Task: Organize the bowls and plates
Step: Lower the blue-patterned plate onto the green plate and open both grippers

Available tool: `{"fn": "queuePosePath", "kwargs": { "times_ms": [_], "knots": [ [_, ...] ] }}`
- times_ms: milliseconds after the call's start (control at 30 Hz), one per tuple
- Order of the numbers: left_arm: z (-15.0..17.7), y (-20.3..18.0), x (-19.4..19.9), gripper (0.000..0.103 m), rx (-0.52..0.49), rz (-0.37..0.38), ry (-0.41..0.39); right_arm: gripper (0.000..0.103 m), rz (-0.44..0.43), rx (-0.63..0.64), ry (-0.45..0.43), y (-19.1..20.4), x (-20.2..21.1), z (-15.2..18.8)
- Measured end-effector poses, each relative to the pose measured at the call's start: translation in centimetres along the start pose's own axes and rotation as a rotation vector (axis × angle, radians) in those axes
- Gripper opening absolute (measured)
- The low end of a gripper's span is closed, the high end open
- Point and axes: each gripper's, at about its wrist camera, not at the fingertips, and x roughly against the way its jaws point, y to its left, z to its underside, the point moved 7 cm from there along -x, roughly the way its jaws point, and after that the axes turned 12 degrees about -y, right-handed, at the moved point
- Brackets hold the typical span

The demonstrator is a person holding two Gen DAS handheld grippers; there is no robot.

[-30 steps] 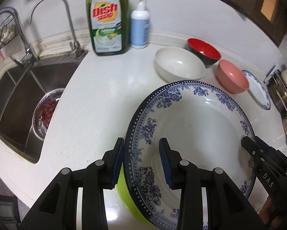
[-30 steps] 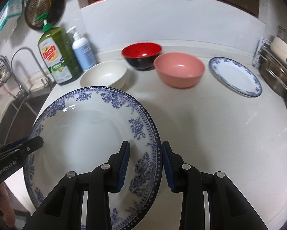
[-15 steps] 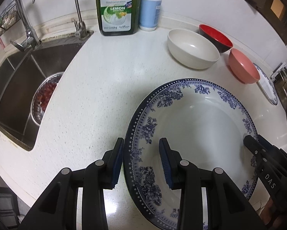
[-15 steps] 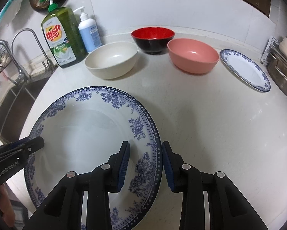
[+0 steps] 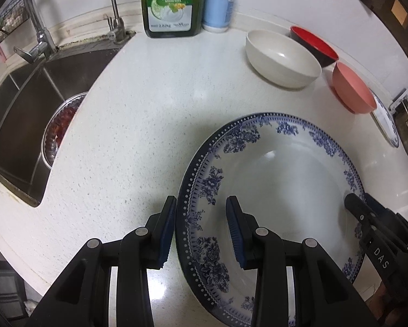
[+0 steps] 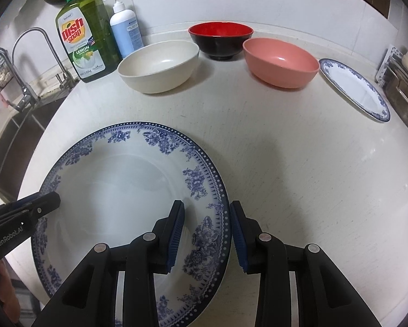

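White speckled table [image 5: 138, 125] fills most of both views, sink [image 5: 21, 114] cut into its left side.

Large plate [image 5: 272, 190]: each gripper straddles one side of its rim. Left gripper [image 5: 201, 227] takes the plate's left edge, outer pad just outside the rim, inner pad over the floral band. Right gripper [image 6: 207, 230] does the same on the opposite edge. Both sets of jaws are clamped on the rim, part-way closed. Whether the plate rests on the table or sits just above it: cannot tell.

Plate look: white, shallow well, wide rim with blue flower clusters and a dark blue dotted border. Empty, glossy.

Both grippers point steeply down, facing each other across the plate; each one's tip shows at the far edge of the other's view.

Behind the plate, well apart from it, a row: cream bowl [image 6: 160, 66], red-and-black bowl [image 6: 220, 39], pink bowl [image 6: 281, 62], then a smaller blue-rimmed plate [image 6: 356, 90] lying flat at far right. All bowls upright and empty.

Dish soap bottle [image 6: 85, 46] and a pump bottle [image 6: 126, 31] stand against the wall near the taps.
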Motion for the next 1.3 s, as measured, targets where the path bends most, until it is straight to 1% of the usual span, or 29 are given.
{"fn": "queuePosePath", "kwargs": {
  "times_ms": [267, 500, 600, 633, 667, 733, 800, 833, 967, 1000, 1067, 1100, 1133, 1200, 1267, 1300],
  "knots": [
    [-0.1, 0.2, -0.1, 0.036, 0.012, 0.012, 0.004, 0.039, 0.008, 0.007, 0.000, 0.1, 0.0, 0.1],
    [0.3, 0.1, -0.5, 0.036, 0.000, 0.010, 0.021, 0.040, 0.001, 0.000, 0.001, 0.1, -0.1, 0.1],
    [0.0, 0.1, -0.4, 0.038, -0.003, 0.009, 0.007, 0.042, -0.007, 0.000, 0.004, 0.2, -0.1, 0.0],
    [-0.1, 0.1, -0.2, 0.040, -0.007, 0.008, -0.001, 0.044, -0.012, 0.002, 0.006, 0.2, -0.1, 0.0],
    [-0.2, 0.1, -0.1, 0.042, -0.010, 0.004, -0.007, 0.049, -0.015, 0.002, 0.009, 0.4, -0.2, 0.0],
    [-0.5, 0.2, 0.3, 0.051, -0.017, -0.008, -0.023, 0.055, -0.025, -0.001, 0.017, 0.5, -0.3, 0.1],
    [-0.8, 0.0, 0.7, 0.056, -0.029, -0.009, -0.044, 0.056, -0.014, -0.013, 0.013, 0.2, -0.2, 0.0],
    [-1.0, -0.2, 1.0, 0.060, -0.040, -0.010, -0.056, 0.056, -0.010, -0.019, 0.006, 0.0, -0.1, -0.1],
    [-2.2, -1.2, 2.2, 0.067, -0.077, 0.005, -0.103, 0.062, -0.011, -0.038, -0.030, -0.6, 1.1, -1.1],
    [-2.6, -1.5, 2.6, 0.071, -0.090, 0.012, -0.117, 0.063, -0.013, -0.040, -0.039, -0.7, 1.5, -1.3],
    [-3.4, -2.4, 3.4, 0.074, -0.121, 0.044, -0.142, 0.066, -0.003, -0.049, -0.064, -1.0, 2.4, -1.9],
    [-4.0, -3.0, 3.9, 0.077, -0.144, 0.058, -0.166, 0.067, -0.001, -0.054, -0.071, -1.2, 2.6, -2.1],
    [-4.3, -3.4, 4.3, 0.083, -0.160, 0.066, -0.183, 0.068, 0.004, -0.061, -0.084, -1.5, 3.1, -2.4],
    [-5.3, -4.5, 5.3, 0.089, -0.198, 0.091, -0.222, 0.069, 0.011, -0.075, -0.110, -2.1, 4.0, -3.0],
    [-6.1, -5.6, 5.9, 0.091, -0.227, 0.116, -0.247, 0.070, 0.023, -0.090, -0.130, -2.8, 4.8, -3.6],
    [-6.6, -6.3, 6.3, 0.094, -0.247, 0.128, -0.262, 0.070, 0.027, -0.097, -0.140, -3.1, 5.2, -3.8]
  ]
}}
